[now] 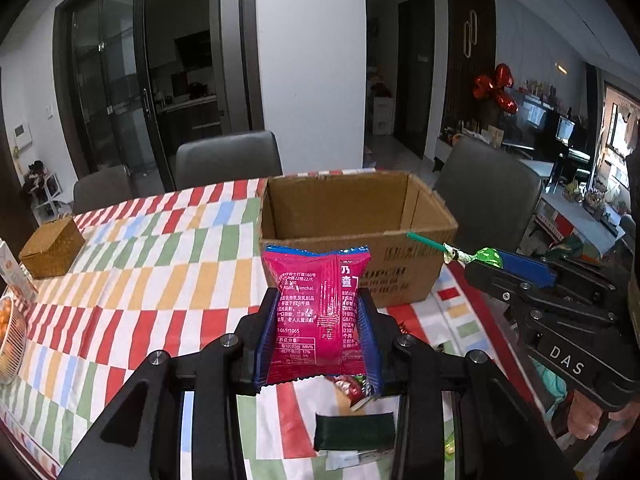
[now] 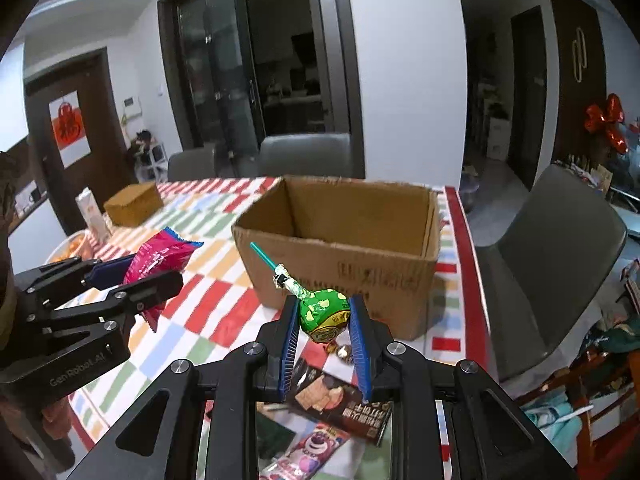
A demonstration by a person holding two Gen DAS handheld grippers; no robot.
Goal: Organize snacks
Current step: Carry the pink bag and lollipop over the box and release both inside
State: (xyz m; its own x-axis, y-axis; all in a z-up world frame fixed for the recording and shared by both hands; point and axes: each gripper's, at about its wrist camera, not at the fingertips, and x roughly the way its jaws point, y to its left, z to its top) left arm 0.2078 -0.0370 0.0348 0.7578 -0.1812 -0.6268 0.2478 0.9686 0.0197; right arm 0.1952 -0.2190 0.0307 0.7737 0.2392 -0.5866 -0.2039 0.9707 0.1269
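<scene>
Left wrist: glossy pink snack packet (image 1: 316, 320)

This is a lived-in home, seen from its dining area. The worktop (image 1: 160, 264) is a dining table under a checked cloth of red, green, yellow and blue, with grey padded chairs (image 1: 228, 160) drawn up to its far side. Behind them, dark-framed sliding glass doors (image 1: 116, 92) open onto a kitchen, beside a white pillar (image 1: 312, 60). A red foil balloon (image 1: 494, 88) hangs by a cluttered sideboard, and a red paper decoration (image 2: 66, 124) is stuck on a brown door.
</scene>
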